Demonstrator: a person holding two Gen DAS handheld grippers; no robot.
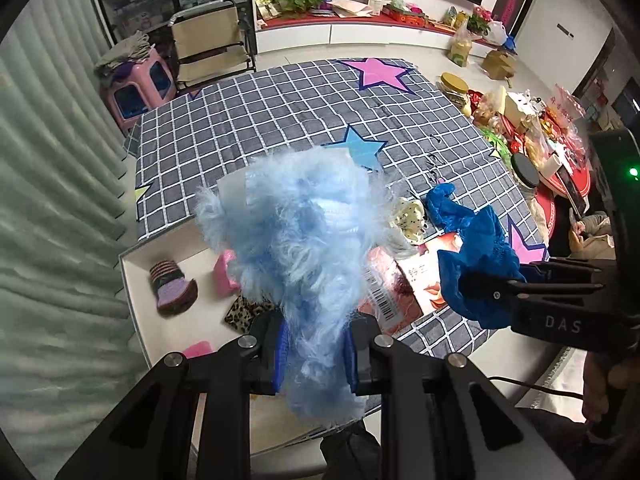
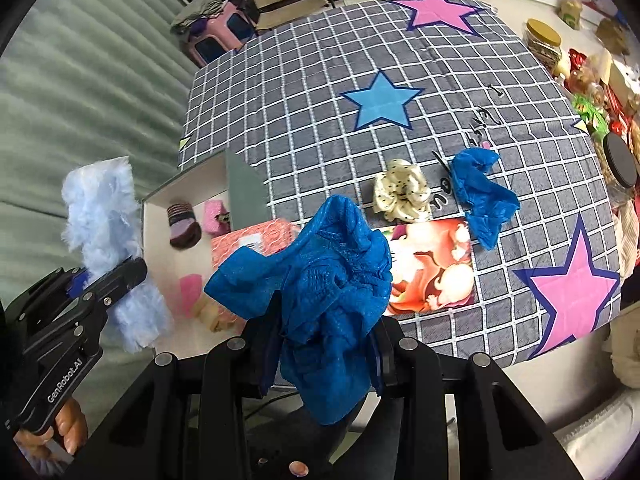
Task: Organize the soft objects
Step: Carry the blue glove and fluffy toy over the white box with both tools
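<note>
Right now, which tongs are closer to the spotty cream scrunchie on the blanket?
Right. The right tongs, holding a blue cloth, hang just in front of the scrunchie. The left tongs, holding a fluffy light blue thing, are farther off, over by the white box.

"DAS" in pale letters on right gripper (image 1: 468, 280) body, right of pink packet (image 1: 394, 292). "GenRobot.AI" in white on left gripper (image 2: 120, 276) handle, left of that packet. Barcode on packet's white label, digits too small to read. Black script on checked cloth (image 2: 320, 92) above packet, illegible.
</note>
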